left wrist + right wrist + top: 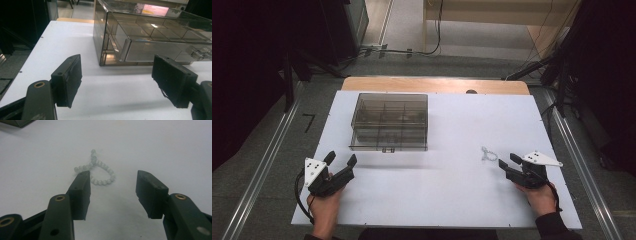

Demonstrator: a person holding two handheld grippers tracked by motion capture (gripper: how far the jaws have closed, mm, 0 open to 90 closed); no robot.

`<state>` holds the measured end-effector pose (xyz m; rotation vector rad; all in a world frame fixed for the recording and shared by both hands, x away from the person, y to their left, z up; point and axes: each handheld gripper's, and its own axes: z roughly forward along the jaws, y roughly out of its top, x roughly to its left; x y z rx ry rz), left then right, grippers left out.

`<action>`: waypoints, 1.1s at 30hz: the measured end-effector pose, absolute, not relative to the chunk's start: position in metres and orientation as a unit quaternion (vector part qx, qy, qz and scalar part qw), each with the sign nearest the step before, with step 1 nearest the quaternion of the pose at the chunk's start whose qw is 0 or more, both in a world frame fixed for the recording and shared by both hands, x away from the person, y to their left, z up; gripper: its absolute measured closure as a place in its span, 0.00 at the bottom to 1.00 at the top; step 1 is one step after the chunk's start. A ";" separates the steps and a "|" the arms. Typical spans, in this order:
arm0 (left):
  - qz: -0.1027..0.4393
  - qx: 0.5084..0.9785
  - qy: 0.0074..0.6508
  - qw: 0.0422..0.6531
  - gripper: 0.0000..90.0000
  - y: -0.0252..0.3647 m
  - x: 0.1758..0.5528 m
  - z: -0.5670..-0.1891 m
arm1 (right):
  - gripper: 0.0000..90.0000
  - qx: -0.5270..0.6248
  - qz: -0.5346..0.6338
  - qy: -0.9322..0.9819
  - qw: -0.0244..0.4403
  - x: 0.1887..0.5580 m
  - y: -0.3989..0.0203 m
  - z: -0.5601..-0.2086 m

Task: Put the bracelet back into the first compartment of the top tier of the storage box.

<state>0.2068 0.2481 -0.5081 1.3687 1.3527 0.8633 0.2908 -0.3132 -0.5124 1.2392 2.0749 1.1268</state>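
Note:
A smoky clear plastic organiser box [389, 121] with inner compartments and a shut lid stands on the white table, left of centre. A small string of white beads [488, 154] lies curled on the table at the right. My left gripper [341, 161] is open near the front left, a short way in front of the box's left corner [107, 57]. My right gripper [508, 162] is open just behind the beads [100, 171], its jaws wide and nothing between them. The left fingertip [81, 187] covers part of the bead string.
The white table top [452, 195] lies on a wooden table whose far edge [434, 84] shows behind it. Metal rails run along both sides on the floor. Cables and dark stands sit beyond the far end. A latch [198, 53] sits on the box's front.

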 end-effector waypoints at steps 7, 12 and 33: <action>0.356 0.564 0.558 0.493 0.27 0.248 0.207 -0.508 | 0.50 0.446 0.410 0.759 0.236 0.293 -0.308 -0.512; 0.356 0.564 0.558 0.494 0.27 0.248 0.207 -0.508 | 0.50 0.445 0.409 0.761 0.237 0.295 -0.306 -0.513; 0.354 0.563 0.559 0.495 0.27 0.248 0.207 -0.508 | 0.54 0.430 0.408 0.770 0.235 0.306 -0.284 -0.512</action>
